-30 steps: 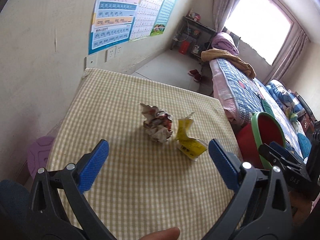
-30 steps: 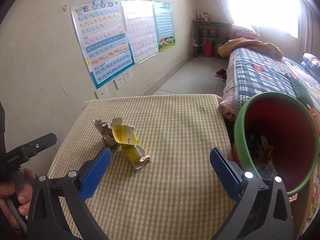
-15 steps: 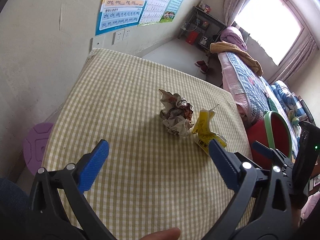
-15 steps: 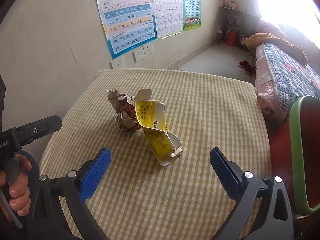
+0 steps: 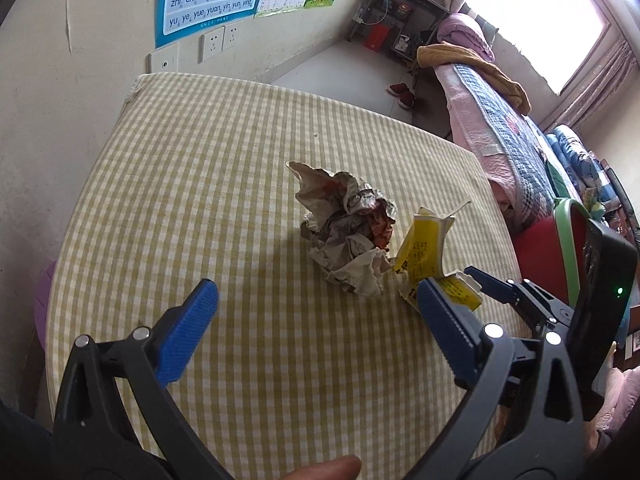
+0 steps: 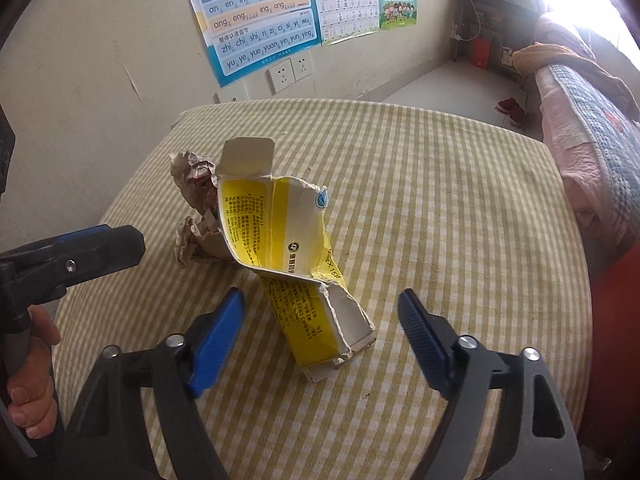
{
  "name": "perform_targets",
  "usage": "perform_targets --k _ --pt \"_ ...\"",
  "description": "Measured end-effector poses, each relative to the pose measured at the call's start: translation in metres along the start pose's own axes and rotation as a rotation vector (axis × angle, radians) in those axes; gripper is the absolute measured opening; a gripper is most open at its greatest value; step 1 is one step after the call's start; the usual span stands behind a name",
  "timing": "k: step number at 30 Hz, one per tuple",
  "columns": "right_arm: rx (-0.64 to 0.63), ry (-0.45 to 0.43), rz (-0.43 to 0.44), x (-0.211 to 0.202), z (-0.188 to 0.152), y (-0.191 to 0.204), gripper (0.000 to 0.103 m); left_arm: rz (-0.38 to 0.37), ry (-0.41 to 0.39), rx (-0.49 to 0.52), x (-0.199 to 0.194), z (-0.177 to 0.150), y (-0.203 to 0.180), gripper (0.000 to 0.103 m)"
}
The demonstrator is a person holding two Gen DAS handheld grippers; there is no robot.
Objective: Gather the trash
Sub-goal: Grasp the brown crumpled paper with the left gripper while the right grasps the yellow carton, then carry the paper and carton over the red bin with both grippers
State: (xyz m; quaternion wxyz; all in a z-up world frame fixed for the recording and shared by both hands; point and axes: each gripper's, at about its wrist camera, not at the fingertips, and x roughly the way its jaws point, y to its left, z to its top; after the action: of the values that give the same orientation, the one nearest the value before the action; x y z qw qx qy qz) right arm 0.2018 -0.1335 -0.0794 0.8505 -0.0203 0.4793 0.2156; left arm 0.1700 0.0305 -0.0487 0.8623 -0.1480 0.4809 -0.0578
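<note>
Right wrist view: torn yellow carton (image 6: 296,264) on checked tablecloth (image 6: 460,208), straight ahead of right gripper (image 6: 322,320), long axis running away; blue pads closing, not yet touching. Left gripper (image 5: 316,308) wide, empty, facing crumpled paper ball (image 5: 348,232).

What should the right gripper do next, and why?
Probably finish closing on the yellow carton. The right gripper has its jaws closing around the carton's near end, pads not yet touching it; the crumpled paper sits ahead of the open left gripper.
</note>
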Motion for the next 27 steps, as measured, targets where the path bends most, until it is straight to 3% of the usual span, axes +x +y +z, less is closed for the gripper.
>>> perform_targets --k 3,9,12,15,16,17,23,27 --pt "0.007 0.001 0.027 -0.001 -0.001 -0.006 0.044 0.000 0.021 0.007 0.012 0.000 -0.005 0.097" --pt "0.041 -0.034 0.039 -0.019 -0.003 -0.021 0.013 0.006 0.036 0.032 0.033 0.006 -0.021 0.097" --pt "0.062 -0.026 0.048 -0.021 -0.006 -0.029 0.011 0.032 0.038 0.037 0.044 0.012 -0.026 0.095" --pt "0.084 -0.030 0.066 -0.024 -0.008 -0.034 0.010 0.059 0.045 0.037 0.051 0.017 -0.028 0.066" --pt "0.089 -0.033 0.070 -0.025 -0.008 -0.036 0.010 0.067 0.054 0.033 0.053 0.018 -0.027 0.052" --pt "0.097 -0.035 0.075 -0.026 -0.007 -0.038 0.010 0.065 0.060 0.032 0.055 0.018 -0.027 0.045" --pt "0.128 -0.047 0.088 -0.032 -0.006 -0.046 0.010 0.070 0.044 0.052 0.046 0.016 -0.033 0.032" --pt "0.127 -0.066 0.083 -0.038 -0.005 -0.046 0.010 0.059 0.052 0.047 0.040 0.012 -0.032 0.029"
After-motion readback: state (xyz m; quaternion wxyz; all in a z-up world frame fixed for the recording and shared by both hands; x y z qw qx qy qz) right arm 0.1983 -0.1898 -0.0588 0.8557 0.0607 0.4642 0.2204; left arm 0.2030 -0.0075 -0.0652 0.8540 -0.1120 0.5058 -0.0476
